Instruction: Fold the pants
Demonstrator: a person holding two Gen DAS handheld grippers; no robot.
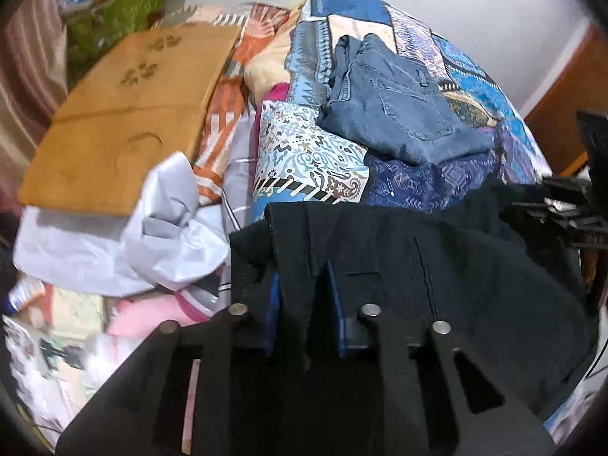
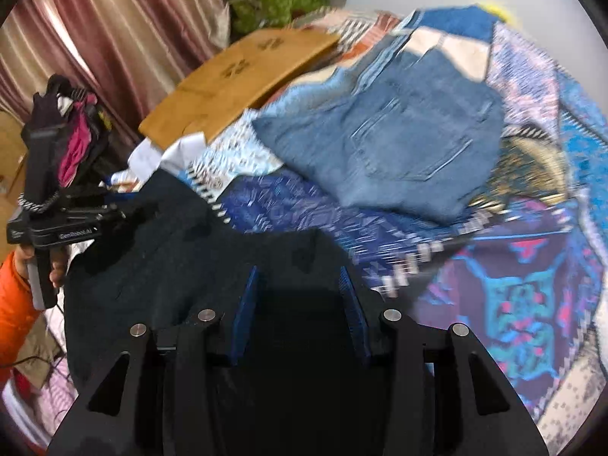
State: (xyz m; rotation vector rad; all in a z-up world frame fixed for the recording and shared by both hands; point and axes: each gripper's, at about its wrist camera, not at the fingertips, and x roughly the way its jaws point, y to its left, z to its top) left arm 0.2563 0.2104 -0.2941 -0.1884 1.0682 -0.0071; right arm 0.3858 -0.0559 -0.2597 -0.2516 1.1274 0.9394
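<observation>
Dark navy pants (image 1: 418, 266) hang between both grippers above the bed's near edge. My left gripper (image 1: 304, 281) is shut on a fold of the pants at the waistband; it also shows at the left of the right wrist view (image 2: 125, 214). My right gripper (image 2: 300, 277) has its blue pads (image 2: 249, 296) apart with the dark pants (image 2: 171, 250) lying between them; whether it grips the cloth is unclear. Its black body shows at the right edge of the left wrist view (image 1: 562, 216).
Folded blue jeans (image 1: 395, 110) (image 2: 395, 129) lie on the patterned patchwork bedspread (image 1: 323, 159) (image 2: 532, 266). A wooden lap board (image 1: 125, 114) (image 2: 243, 76) sits to the left, with white cloth (image 1: 152, 235) below it. Striped curtains (image 2: 114, 30) and a green bag (image 2: 277, 3) stand behind.
</observation>
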